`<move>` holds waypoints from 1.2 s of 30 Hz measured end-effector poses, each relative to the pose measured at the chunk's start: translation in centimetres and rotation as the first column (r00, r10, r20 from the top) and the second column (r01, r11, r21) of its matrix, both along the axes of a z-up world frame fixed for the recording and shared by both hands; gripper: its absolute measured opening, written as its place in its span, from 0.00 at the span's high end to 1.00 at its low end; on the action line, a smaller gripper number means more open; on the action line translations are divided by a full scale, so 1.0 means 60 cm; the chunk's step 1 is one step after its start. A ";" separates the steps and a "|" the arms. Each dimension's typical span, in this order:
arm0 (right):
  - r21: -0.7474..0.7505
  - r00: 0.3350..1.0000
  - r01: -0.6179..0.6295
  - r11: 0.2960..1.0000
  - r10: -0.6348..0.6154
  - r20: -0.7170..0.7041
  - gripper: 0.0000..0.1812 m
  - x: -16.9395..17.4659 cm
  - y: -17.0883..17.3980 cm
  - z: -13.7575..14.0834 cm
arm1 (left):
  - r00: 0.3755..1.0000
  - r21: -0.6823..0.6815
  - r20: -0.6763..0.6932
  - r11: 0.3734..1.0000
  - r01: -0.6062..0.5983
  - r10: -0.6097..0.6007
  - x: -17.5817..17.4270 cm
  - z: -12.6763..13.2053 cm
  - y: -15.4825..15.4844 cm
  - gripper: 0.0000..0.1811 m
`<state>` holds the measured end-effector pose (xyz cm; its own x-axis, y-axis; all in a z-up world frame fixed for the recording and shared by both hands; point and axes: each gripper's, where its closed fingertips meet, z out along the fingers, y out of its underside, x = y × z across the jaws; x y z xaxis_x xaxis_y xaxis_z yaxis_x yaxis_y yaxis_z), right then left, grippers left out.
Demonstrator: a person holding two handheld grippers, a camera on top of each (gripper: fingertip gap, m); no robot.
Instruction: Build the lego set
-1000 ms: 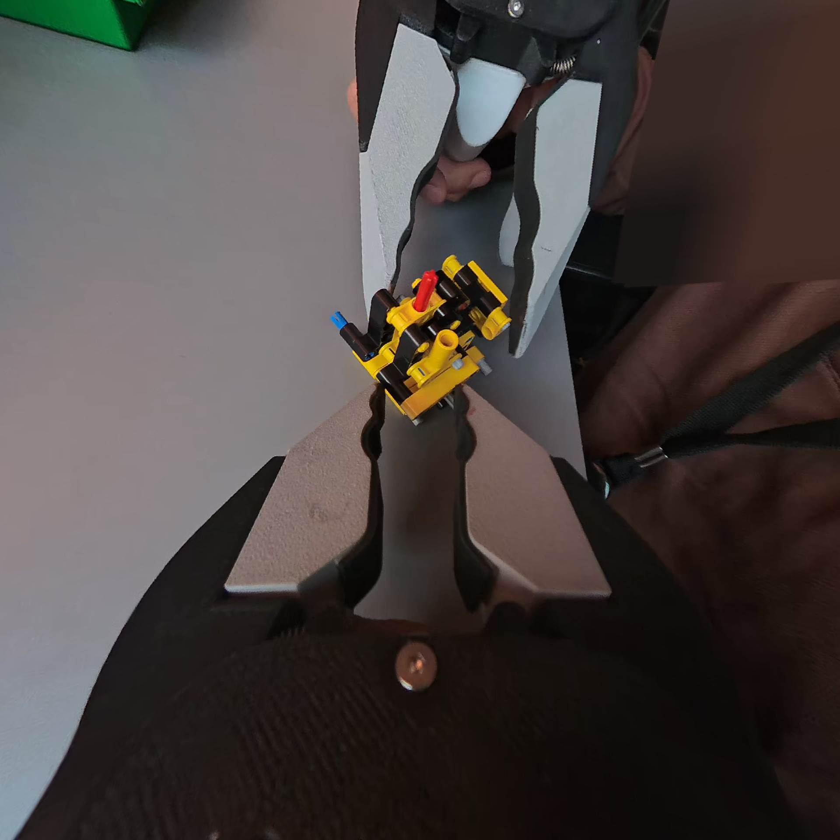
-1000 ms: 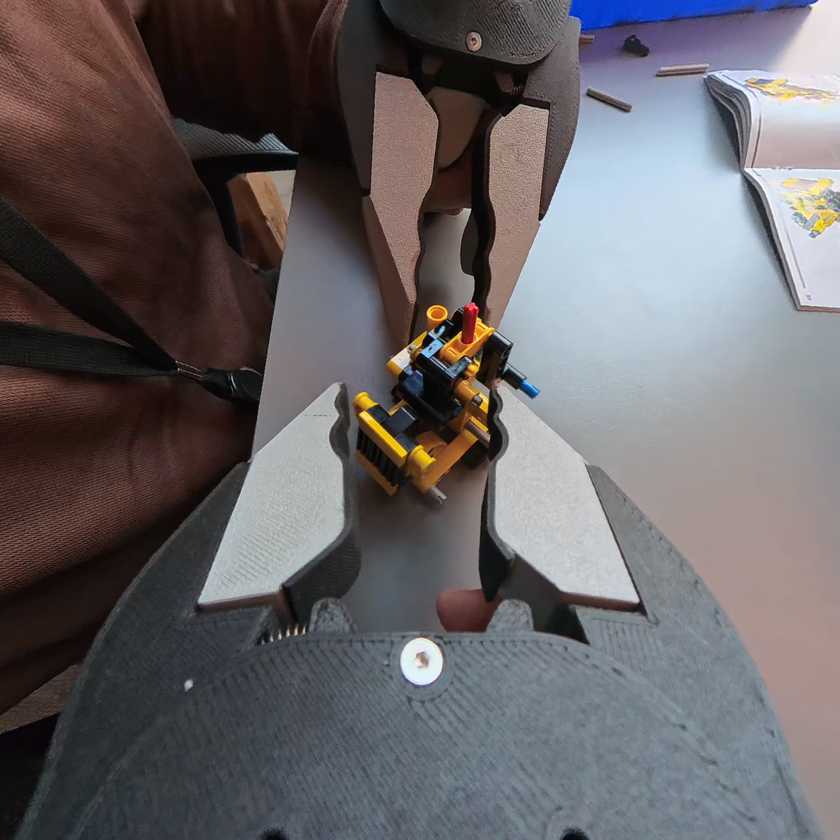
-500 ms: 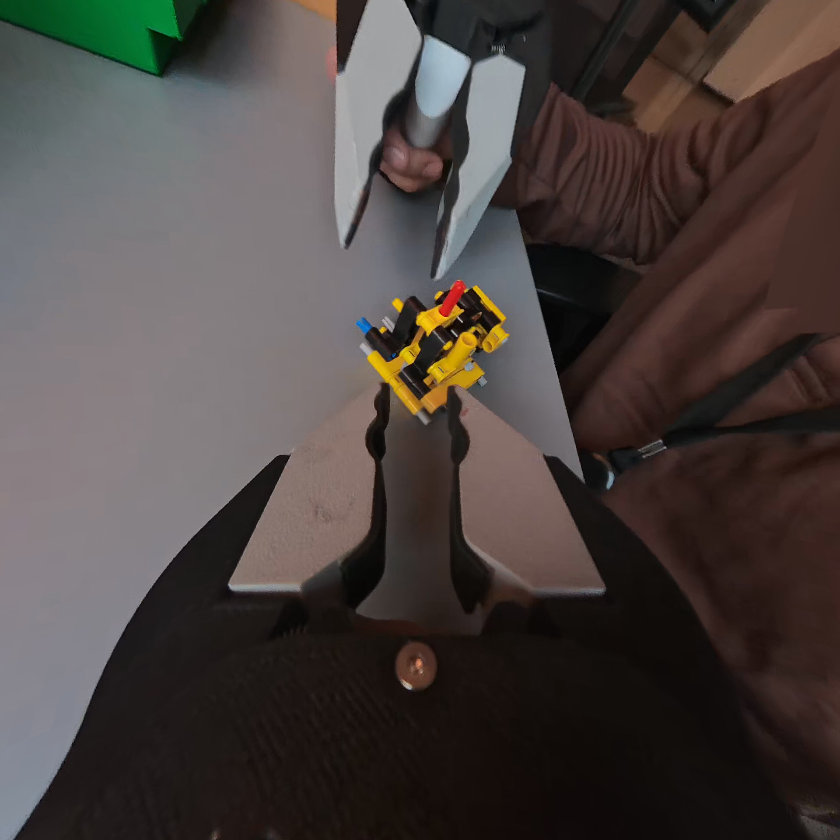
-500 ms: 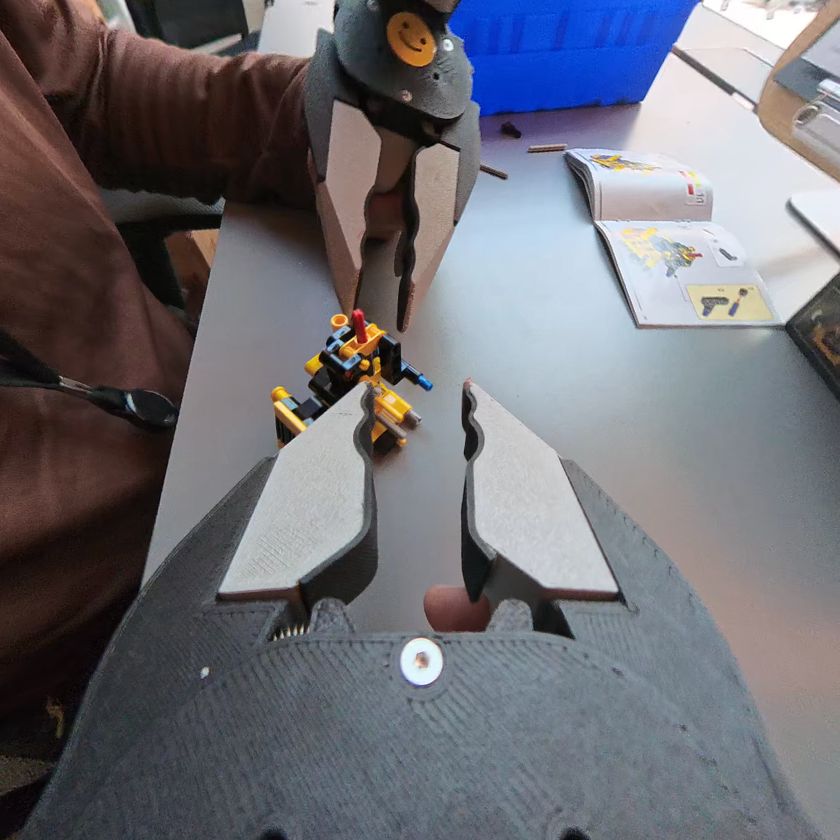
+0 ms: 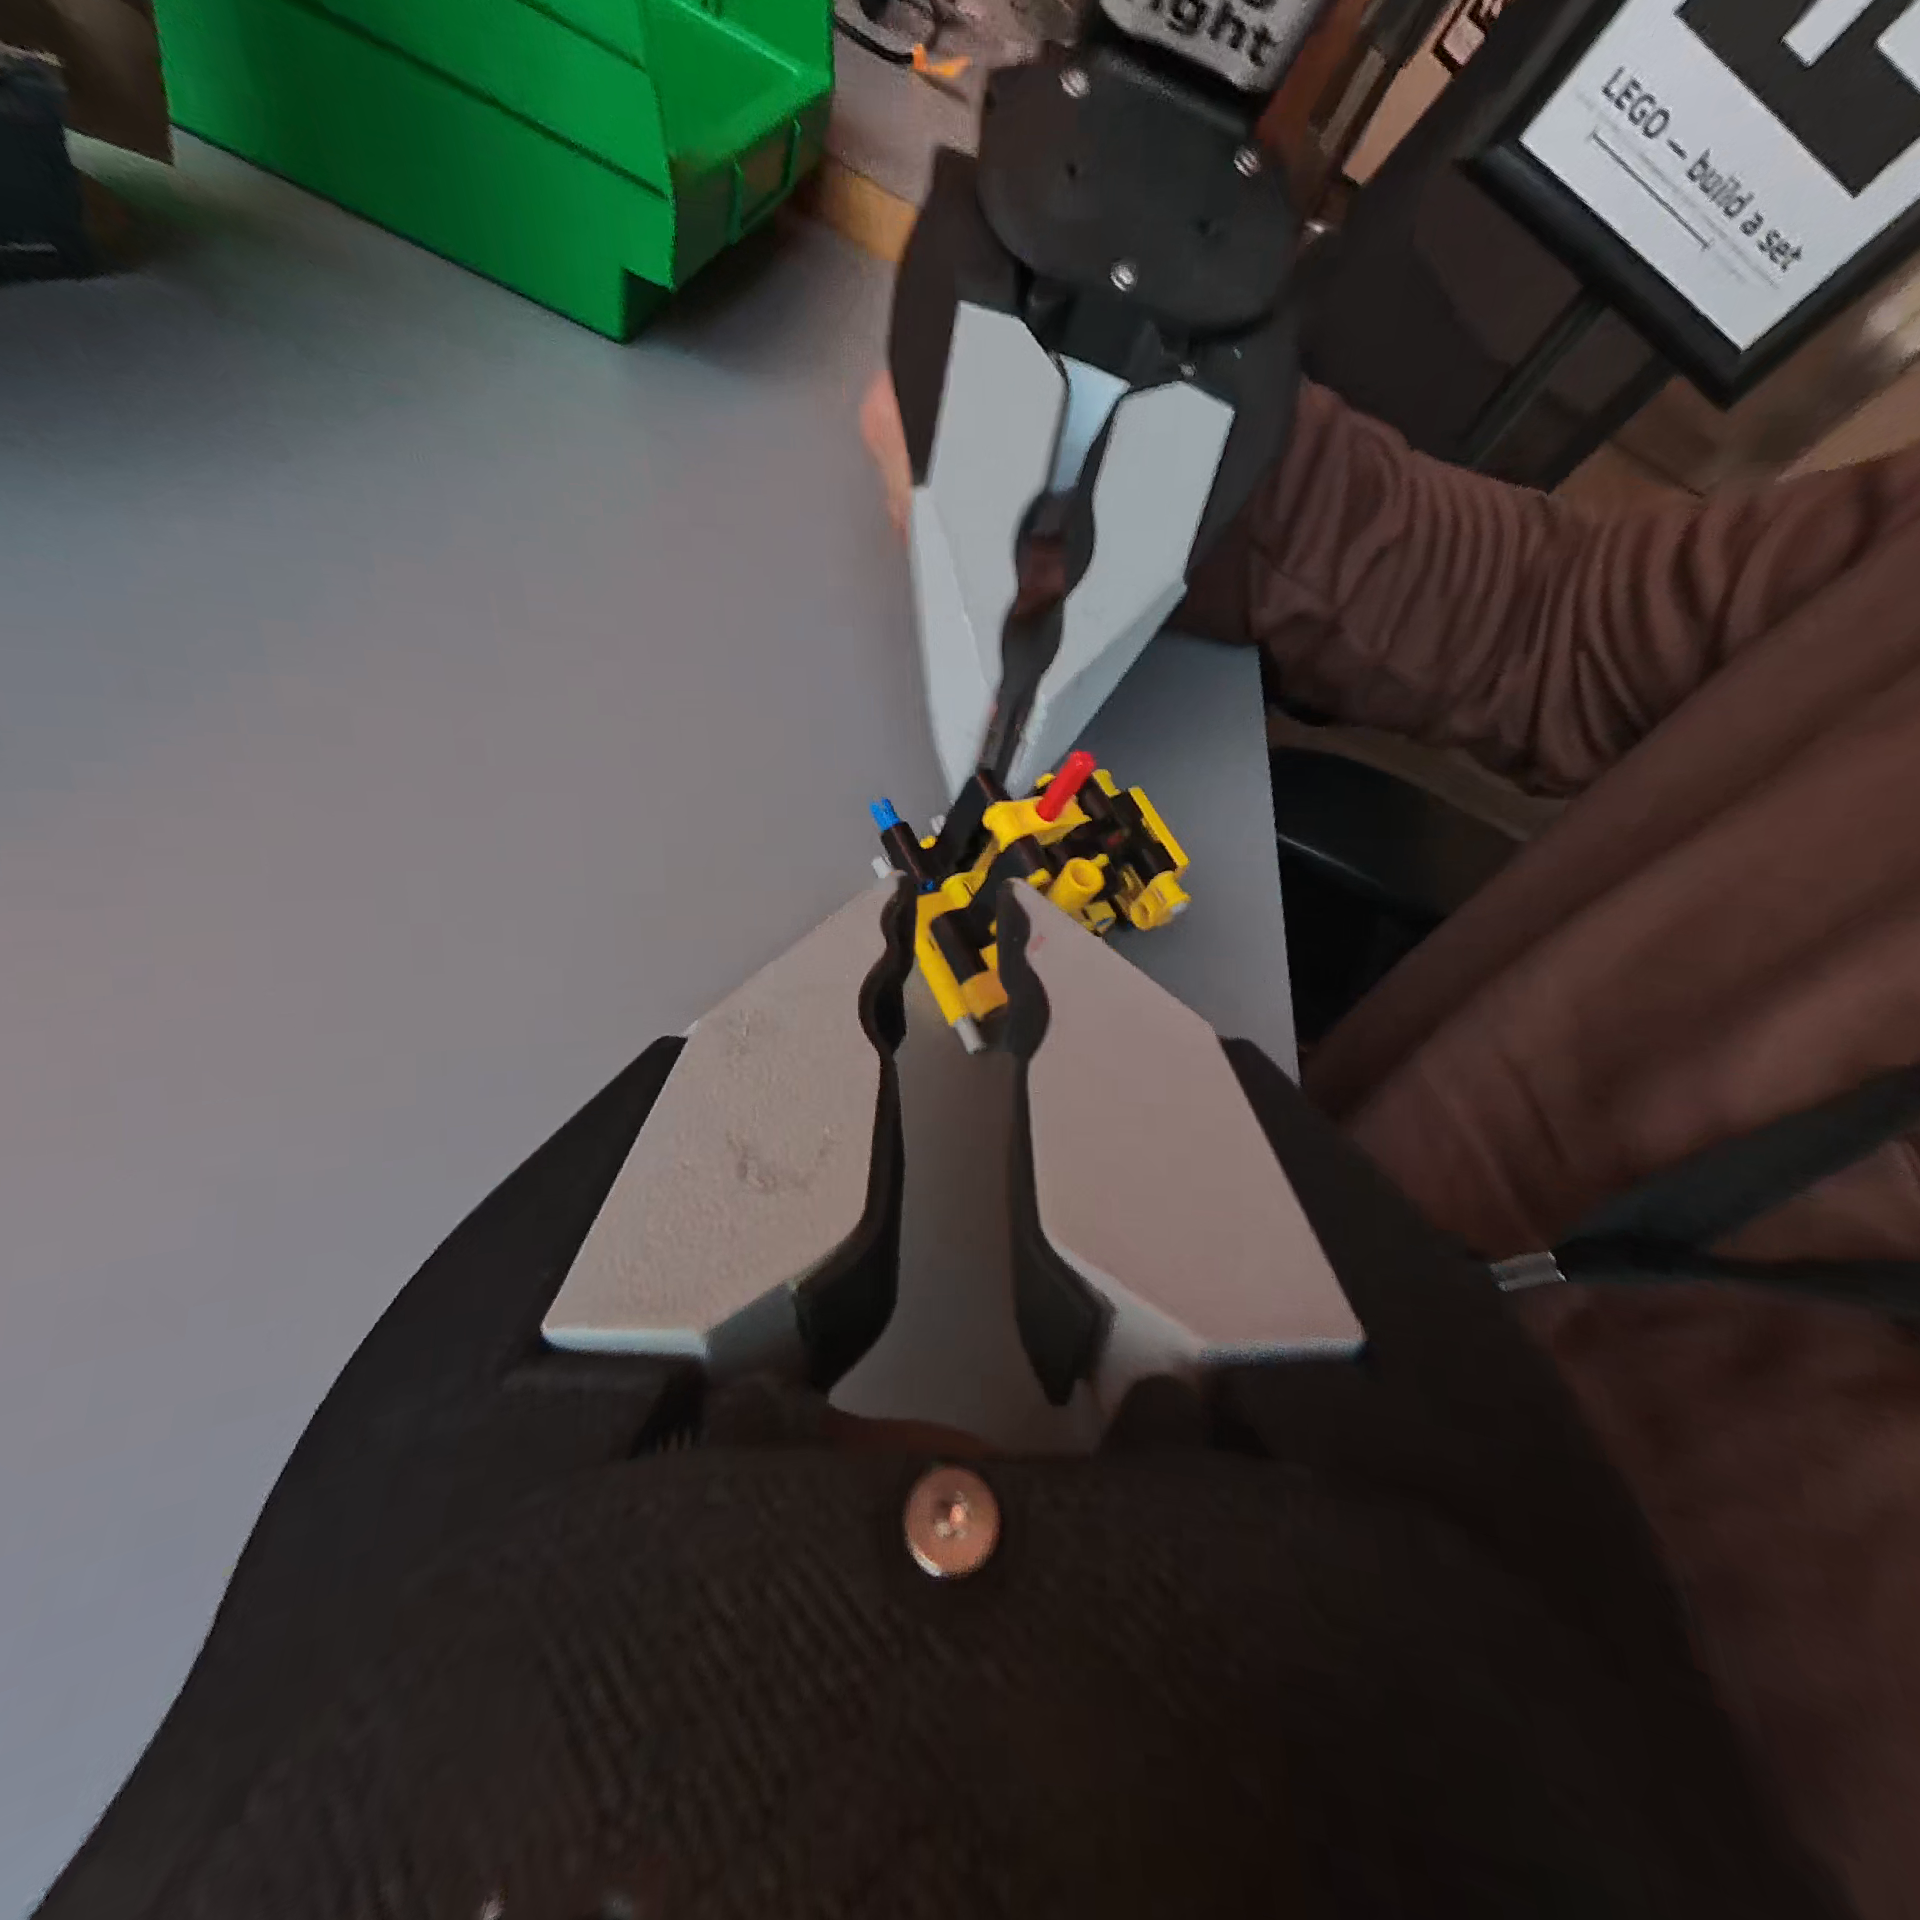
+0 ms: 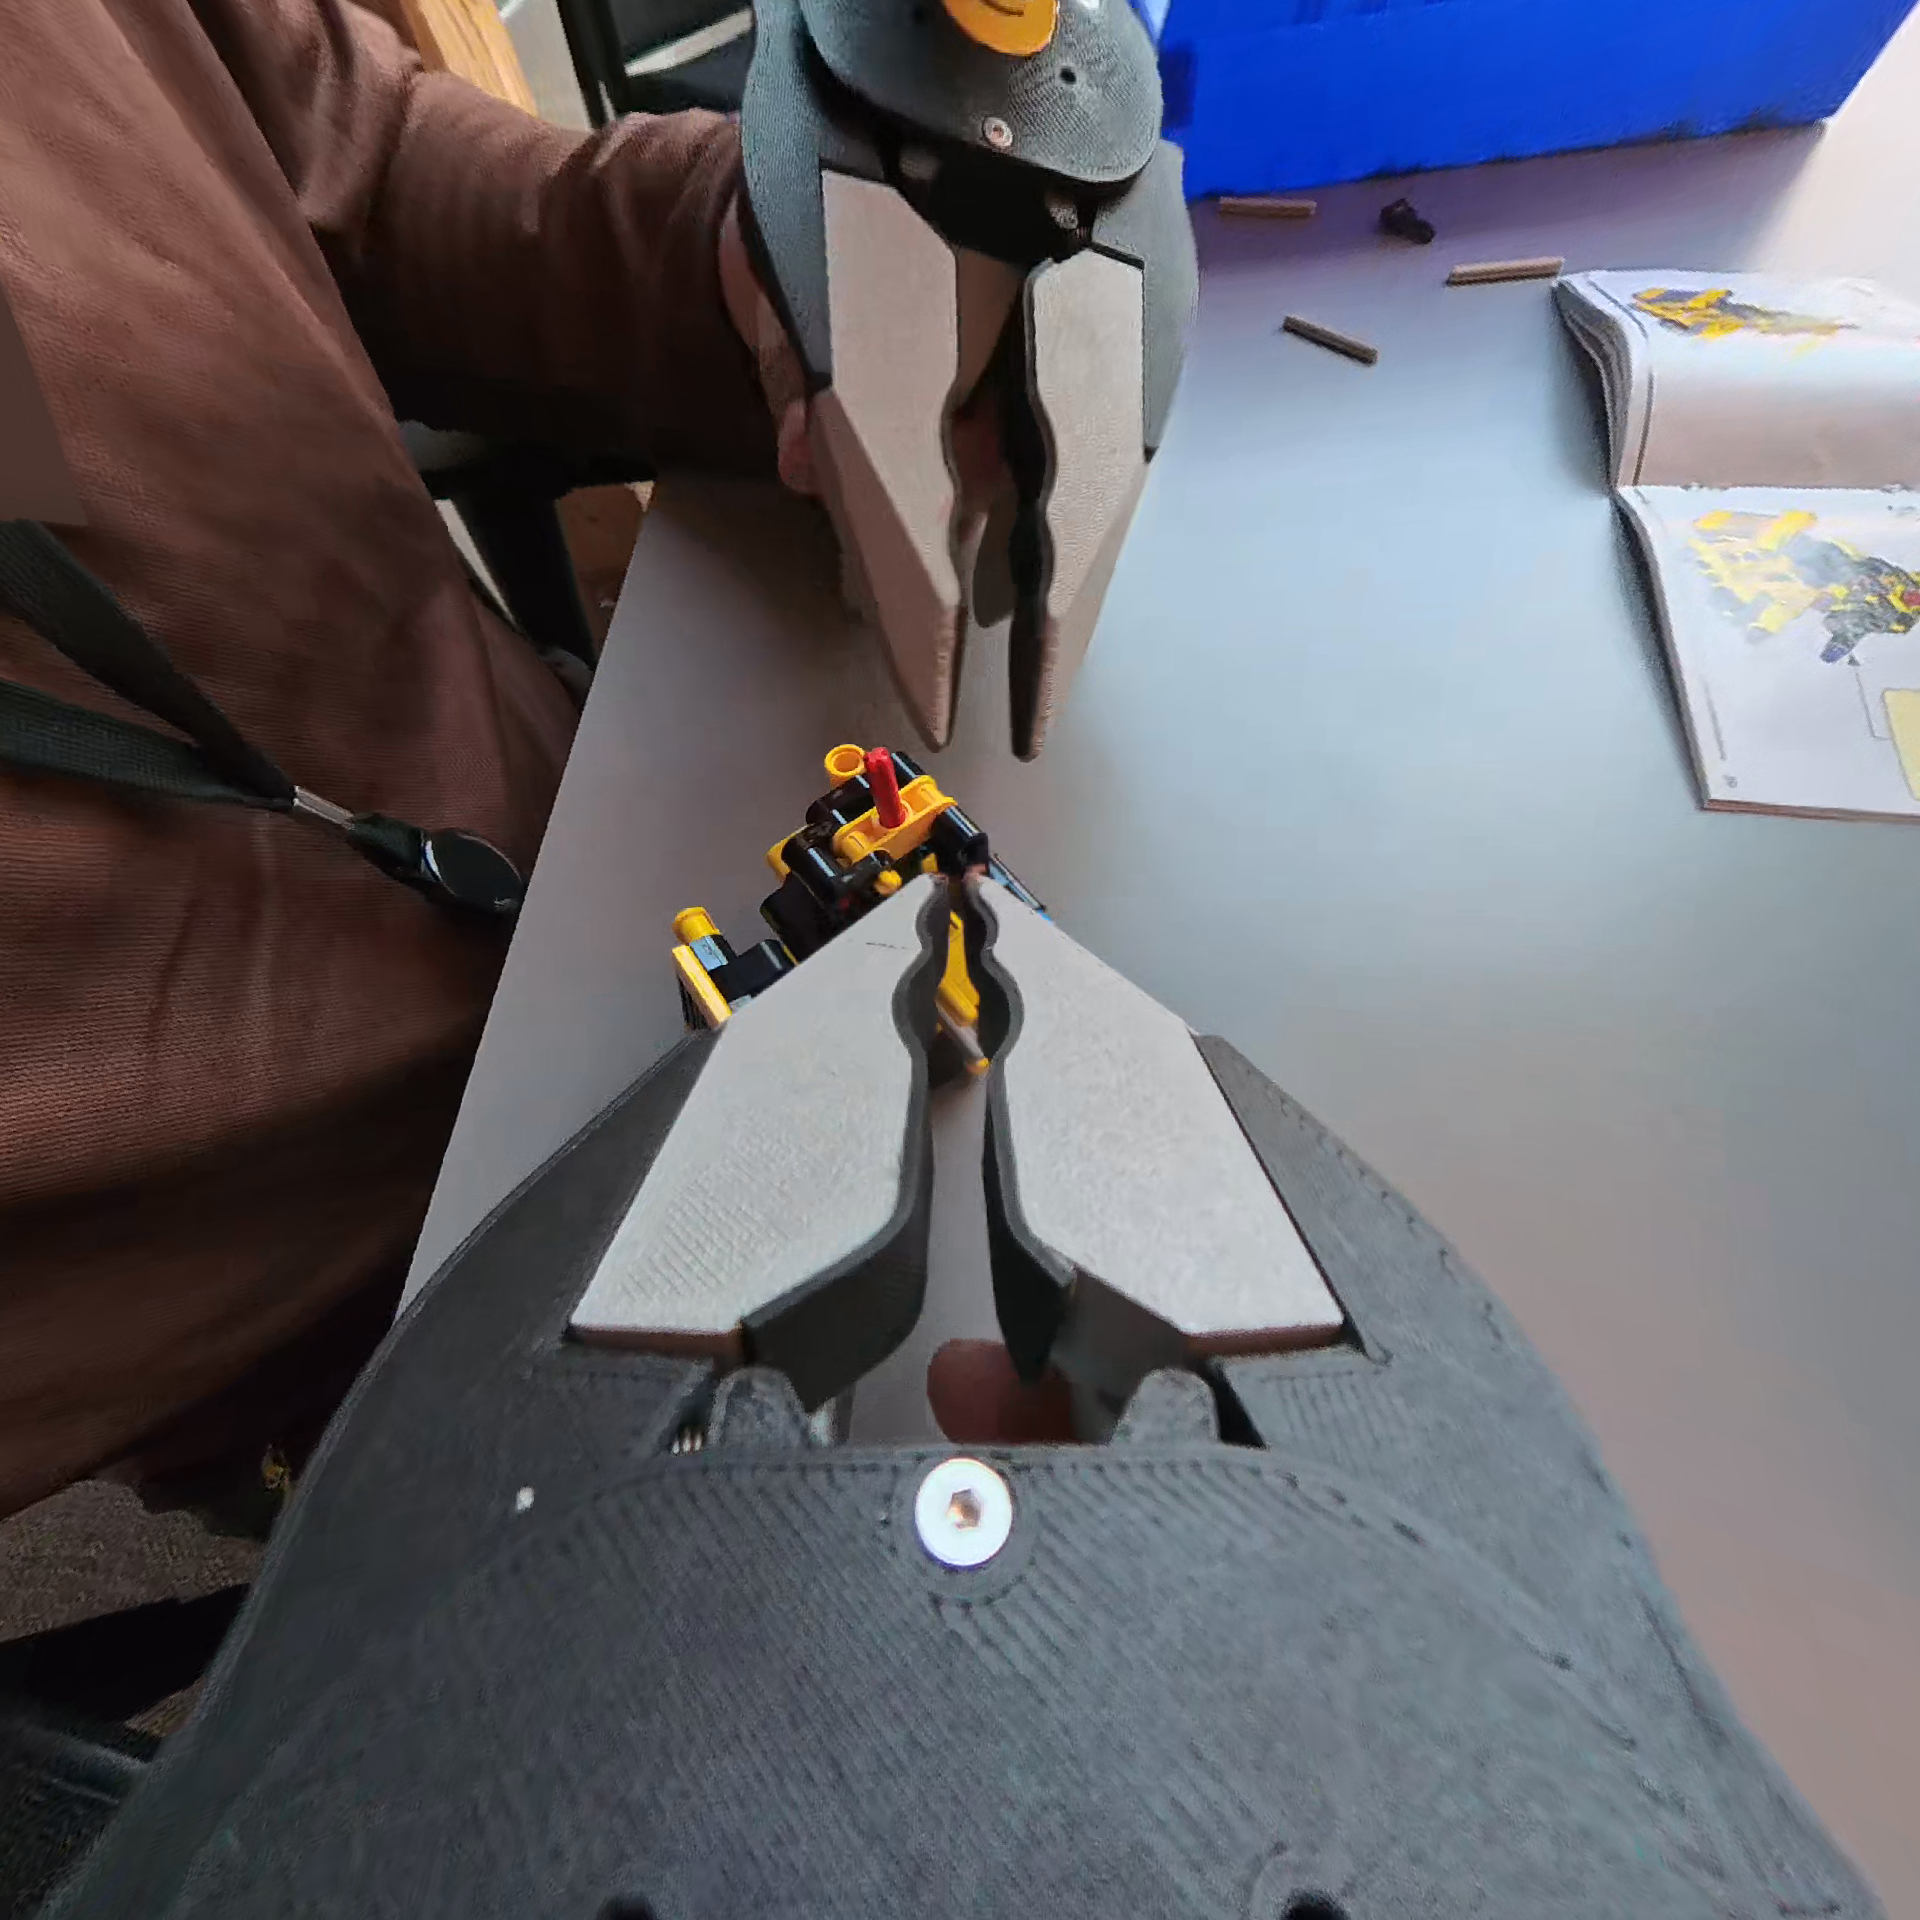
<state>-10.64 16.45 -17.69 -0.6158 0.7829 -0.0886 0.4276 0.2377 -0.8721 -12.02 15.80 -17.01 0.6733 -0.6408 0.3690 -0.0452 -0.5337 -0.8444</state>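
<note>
I'm at a workshop-style desk (image 5: 364, 727): green bin (image 5: 499, 145) upper left, blue bin (image 6: 1507, 83) and booklet (image 6: 1766, 540) upper right.

Both views are lit by soft daylight. A pale sheen is seen on the grey worktop (image 5: 364, 727), brighter toward its far side. Motion blur is found at the edges, on the green bin (image 5: 499, 145) and the booklet (image 6: 1766, 540). Strong wide-angle bending is shown at the borders.
</note>
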 end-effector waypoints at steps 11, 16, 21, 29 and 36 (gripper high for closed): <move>-0.042 0.987 0.157 0.987 -0.158 -0.022 0.93 0.013 0.010 0.013 | 0.989 -0.009 -0.032 0.990 0.142 -0.142 0.026 -0.006 -0.042 0.82; -0.108 0.986 0.167 0.980 -0.165 0.024 0.91 0.039 0.011 0.017 | 0.983 0.017 -0.135 0.992 0.126 -0.122 0.040 -0.018 -0.043 0.77; -0.066 0.983 0.182 0.981 -0.179 0.045 0.92 0.088 -0.012 -0.003 | 0.984 0.019 -0.169 0.998 0.061 -0.057 0.028 -0.024 -0.022 0.80; 0.054 0.990 0.126 0.991 -0.129 0.056 0.90 0.092 -0.082 -0.022 | 0.993 0.027 -0.083 0.996 -0.081 0.083 -0.009 -0.008 0.008 0.83; 0.075 0.951 0.308 0.948 -0.307 -0.025 0.92 0.066 0.000 0.013 | 0.991 0.067 -0.099 0.993 0.098 -0.091 0.022 -0.003 -0.023 0.85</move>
<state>-6.71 16.45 -16.93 -0.3451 0.9385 -0.0138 0.4795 0.1636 -0.8622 -10.67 14.40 -17.18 0.6384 -0.7257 0.2565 -0.1751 -0.4615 -0.8697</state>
